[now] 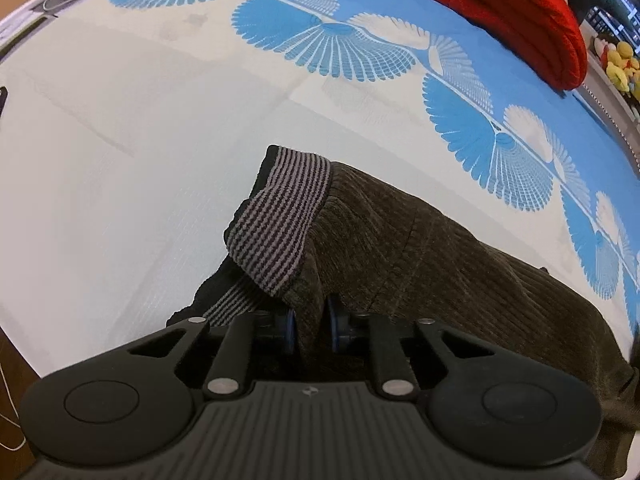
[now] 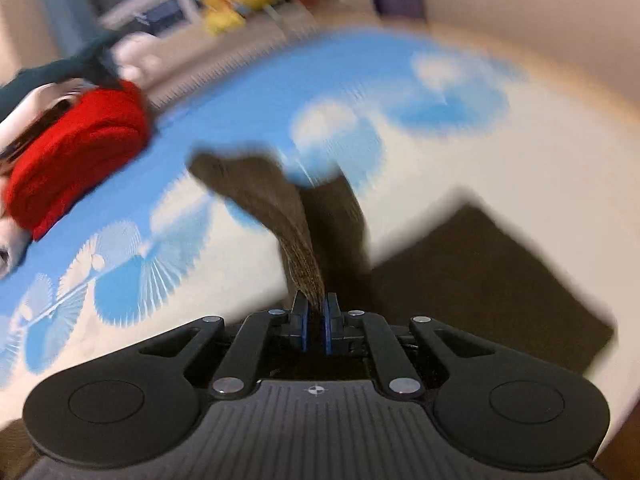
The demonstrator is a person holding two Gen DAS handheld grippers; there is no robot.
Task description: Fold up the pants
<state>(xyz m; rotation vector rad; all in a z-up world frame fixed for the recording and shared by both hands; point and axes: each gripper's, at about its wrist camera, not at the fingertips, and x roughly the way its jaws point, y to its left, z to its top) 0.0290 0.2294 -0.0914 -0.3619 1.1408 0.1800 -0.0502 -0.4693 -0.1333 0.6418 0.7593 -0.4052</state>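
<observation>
Over bed, both grippers (image 1: 312, 326) (image 2: 315, 322) pinch pants (image 1: 420, 248)

Bedroom; patterned bedsheet (image 1: 120, 160), plush toys (image 1: 618, 66)

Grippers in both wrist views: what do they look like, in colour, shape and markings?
The left gripper and right gripper look alike: matte black bodies with ribbed tops, a small round emblem at the centre, two round lobes at the sides, silver pivot pins on the link arms, and blue pads on the fingers. No cables or sleeves show.
</observation>
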